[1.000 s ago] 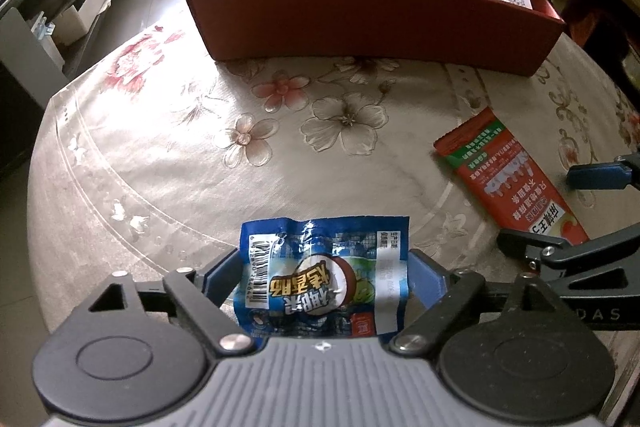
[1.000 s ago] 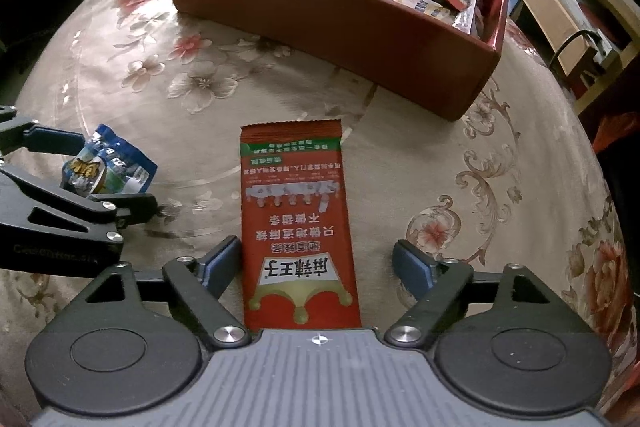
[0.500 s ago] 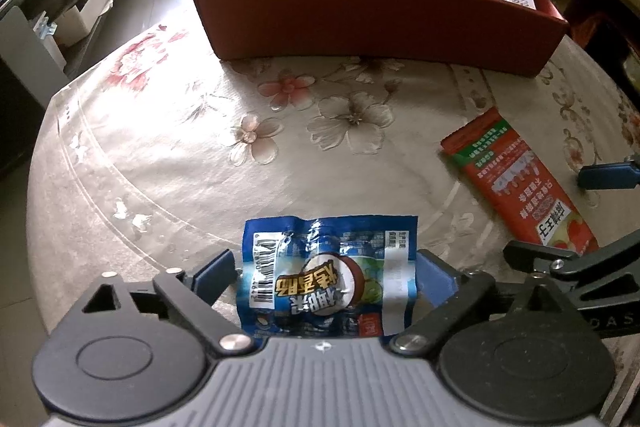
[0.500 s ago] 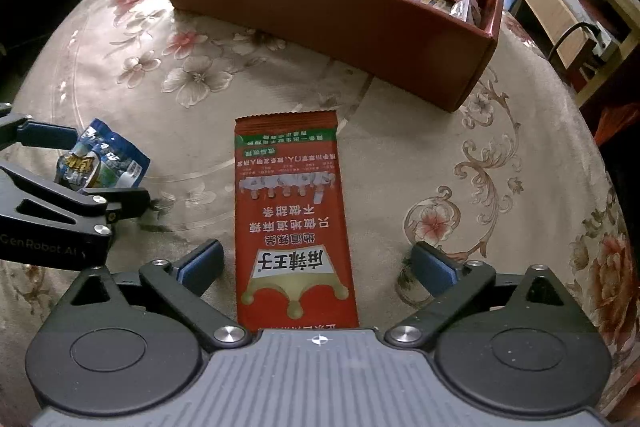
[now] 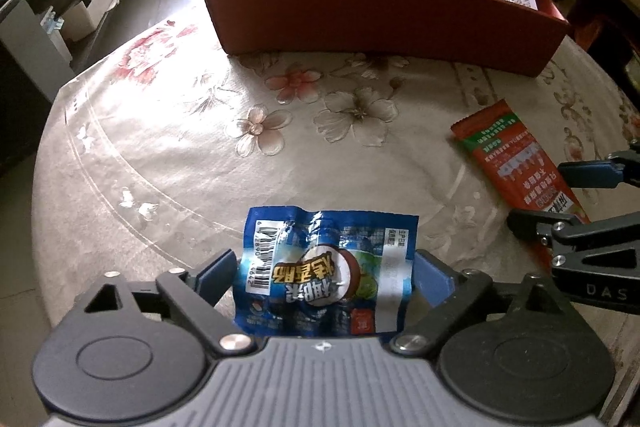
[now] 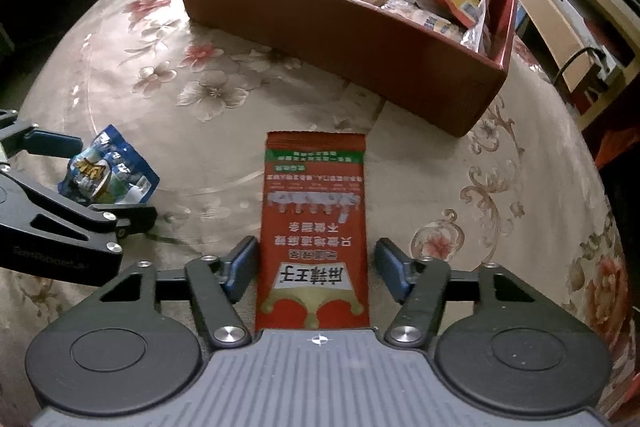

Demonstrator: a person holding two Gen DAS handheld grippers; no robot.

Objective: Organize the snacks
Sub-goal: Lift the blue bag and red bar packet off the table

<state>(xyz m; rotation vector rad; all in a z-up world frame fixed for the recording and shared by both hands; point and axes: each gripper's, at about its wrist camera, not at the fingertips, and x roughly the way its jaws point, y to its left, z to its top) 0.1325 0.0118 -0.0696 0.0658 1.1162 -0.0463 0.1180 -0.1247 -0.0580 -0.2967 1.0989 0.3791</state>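
A crumpled blue snack packet lies on the floral tablecloth between the jaws of my left gripper. Those jaws are closing, and the blue pads stand right at the packet's side edges without squeezing it. A long red snack packet lies flat between the jaws of my right gripper. These jaws are closing too, with the pads close beside its long edges and the packet not buckled. A red-brown box holding several snacks stands at the far side.
The round table drops off at its left and near edges. In the left wrist view the right gripper's fingers reach in from the right over the red packet. Shelves and furniture surround the table.
The right gripper's jaws opened wide and then narrowed to the red packet's edges. The left jaws widened and came in slightly around the blue packet. Neither hand moved.
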